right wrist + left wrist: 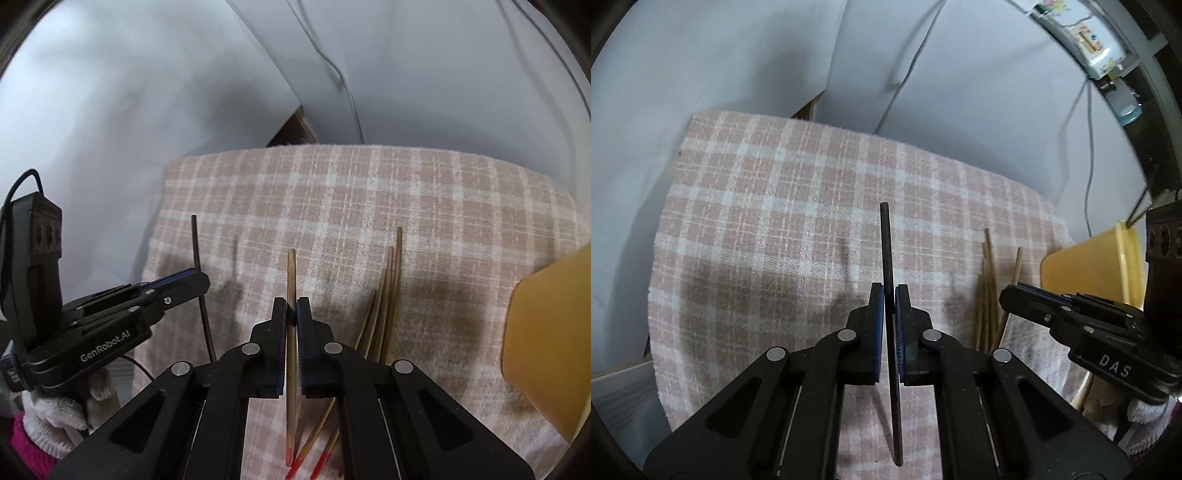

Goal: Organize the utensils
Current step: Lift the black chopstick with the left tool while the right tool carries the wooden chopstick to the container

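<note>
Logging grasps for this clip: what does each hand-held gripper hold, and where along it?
The left hand-held gripper clamps a black chopstick around mid-length. The right hand-held gripper clamps a red-tipped wooden chopstick around mid-length.

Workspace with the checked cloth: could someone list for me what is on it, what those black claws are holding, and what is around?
Surface: pink checked cloth, slightly rumpled.
Job's things: black chopstick; wooden chopstick; loose wooden chopsticks, some red-tipped, lying on the cloth; yellow container at the right.
Clutter: nothing seen.
Grippers: left gripper shut on the black chopstick; right gripper shut on the wooden chopstick.
Cables: grey cable hanging down the backdrop.
Surroundings: white sheet backdrop.
</note>
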